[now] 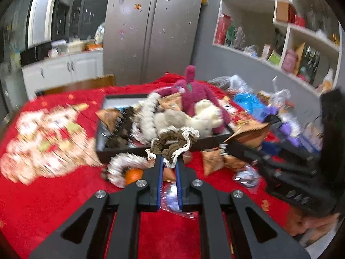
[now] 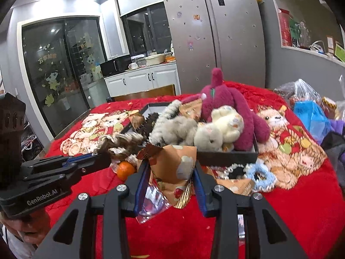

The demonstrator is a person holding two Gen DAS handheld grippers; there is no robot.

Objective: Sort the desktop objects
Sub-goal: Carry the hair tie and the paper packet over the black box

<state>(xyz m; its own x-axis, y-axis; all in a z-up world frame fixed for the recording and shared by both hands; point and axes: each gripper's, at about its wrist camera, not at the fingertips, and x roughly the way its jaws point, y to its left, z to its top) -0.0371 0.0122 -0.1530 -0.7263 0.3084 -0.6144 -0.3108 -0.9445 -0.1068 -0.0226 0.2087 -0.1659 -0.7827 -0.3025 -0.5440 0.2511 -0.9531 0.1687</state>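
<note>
A black tray (image 1: 120,150) (image 2: 228,157) on the red cloth holds a magenta plush (image 1: 194,92) (image 2: 224,101), a cream plush (image 1: 207,114) (image 2: 220,127), a grey plush (image 2: 179,127) and snack packets. My left gripper (image 1: 169,161) is shut on a brown-and-white knitted scrunchie (image 1: 174,144), held at the tray's near edge; it shows in the right wrist view (image 2: 123,144) too. My right gripper (image 2: 171,172) is shut on an orange triangular snack packet (image 2: 172,164), just in front of the tray.
An orange (image 2: 126,169) (image 1: 133,176) lies by the tray. A blue scrunchie (image 2: 259,176), more triangular packets (image 1: 212,161) and clear wrappers (image 2: 153,202) lie on the cloth. Bags (image 2: 310,116) crowd the right side. A chair back (image 2: 146,93) stands beyond the table.
</note>
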